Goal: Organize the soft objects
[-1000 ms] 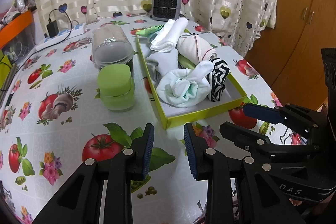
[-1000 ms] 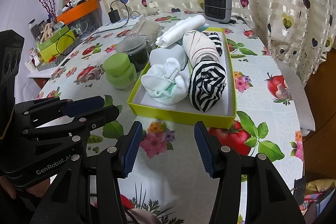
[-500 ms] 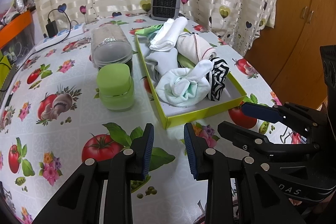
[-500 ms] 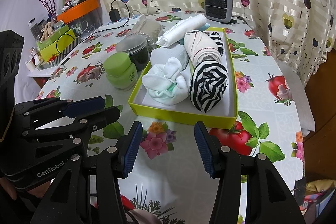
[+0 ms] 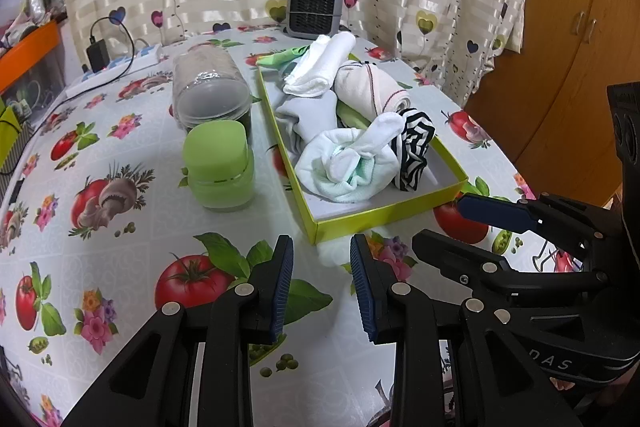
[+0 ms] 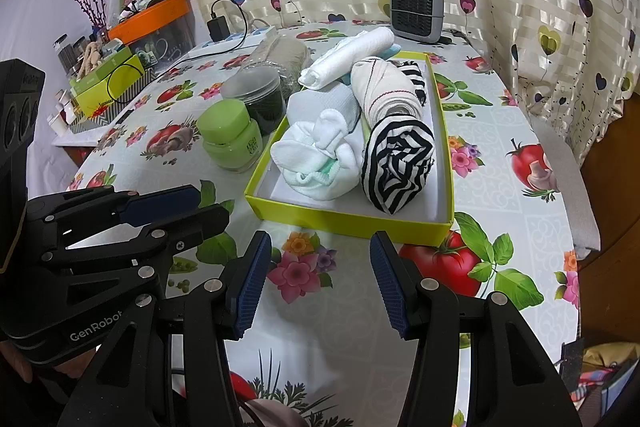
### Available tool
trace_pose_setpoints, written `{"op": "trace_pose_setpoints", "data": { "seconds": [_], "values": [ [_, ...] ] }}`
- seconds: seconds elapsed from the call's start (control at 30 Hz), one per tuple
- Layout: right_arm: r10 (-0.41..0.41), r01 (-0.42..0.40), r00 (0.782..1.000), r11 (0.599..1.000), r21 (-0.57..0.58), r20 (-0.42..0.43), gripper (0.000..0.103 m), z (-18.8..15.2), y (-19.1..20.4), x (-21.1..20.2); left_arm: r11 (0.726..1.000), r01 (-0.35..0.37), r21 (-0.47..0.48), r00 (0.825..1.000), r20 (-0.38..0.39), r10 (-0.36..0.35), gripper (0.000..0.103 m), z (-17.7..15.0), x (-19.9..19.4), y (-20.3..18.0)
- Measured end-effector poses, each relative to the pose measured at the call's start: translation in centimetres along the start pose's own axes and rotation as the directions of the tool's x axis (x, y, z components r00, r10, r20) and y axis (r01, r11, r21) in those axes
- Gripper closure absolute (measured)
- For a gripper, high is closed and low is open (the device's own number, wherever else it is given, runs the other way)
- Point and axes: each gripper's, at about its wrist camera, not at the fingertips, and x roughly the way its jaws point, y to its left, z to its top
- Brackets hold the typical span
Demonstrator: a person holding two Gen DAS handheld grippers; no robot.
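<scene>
A yellow-green box point(image 5: 384, 217) point(image 6: 344, 217) sits on the fruit-print tablecloth and holds several rolled socks and cloths. Nearest its front lie a white bundle with mint trim point(image 5: 348, 163) point(image 6: 320, 163) and a black-and-white striped roll point(image 5: 414, 147) point(image 6: 398, 163). Behind them sit a cream roll with a red line point(image 6: 388, 87) and a white roll point(image 5: 320, 67) point(image 6: 348, 59) resting on the far rim. My left gripper point(image 5: 322, 267) hovers open just short of the box's front corner. My right gripper point(image 6: 320, 267) hangs open before the box's front wall, nothing between its fingers.
A green-lidded jar point(image 5: 218, 163) point(image 6: 230, 135) and a clear plastic jar point(image 5: 212, 95) stand left of the box. A small grey heater point(image 5: 316, 9) is at the table's back by the curtain. A charger and power strip point(image 5: 112, 63) lie at back left. A wooden cabinet point(image 5: 572, 67) stands on the right.
</scene>
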Motion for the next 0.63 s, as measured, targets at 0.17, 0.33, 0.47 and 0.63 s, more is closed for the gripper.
{"op": "trace_pose_setpoints", "data": {
  "seconds": [0.17,0.33,0.47,0.63],
  "values": [
    [-0.001,0.001,1.0,1.0,0.0,0.0,0.05,-0.02,0.0,0.05,1.0,-0.001,0.0,1.0,0.0,0.001,0.075,0.02,-0.04,0.0],
    [0.0,0.0,1.0,1.0,-0.001,-0.001,0.05,-0.01,-0.02,0.06,1.0,0.0,0.002,1.0,0.01,0.0,0.075,-0.01,-0.11,0.06],
    [-0.001,0.001,1.0,1.0,0.0,-0.001,0.05,-0.02,-0.04,0.04,1.0,0.0,0.009,1.0,0.015,-0.001,0.075,-0.22,0.05,-0.26],
    [0.0,0.0,1.0,1.0,-0.001,0.0,0.05,0.04,-0.03,0.04,1.0,0.0,0.008,1.0,0.014,0.0,0.075,-0.26,0.02,-0.36]
  ]
}}
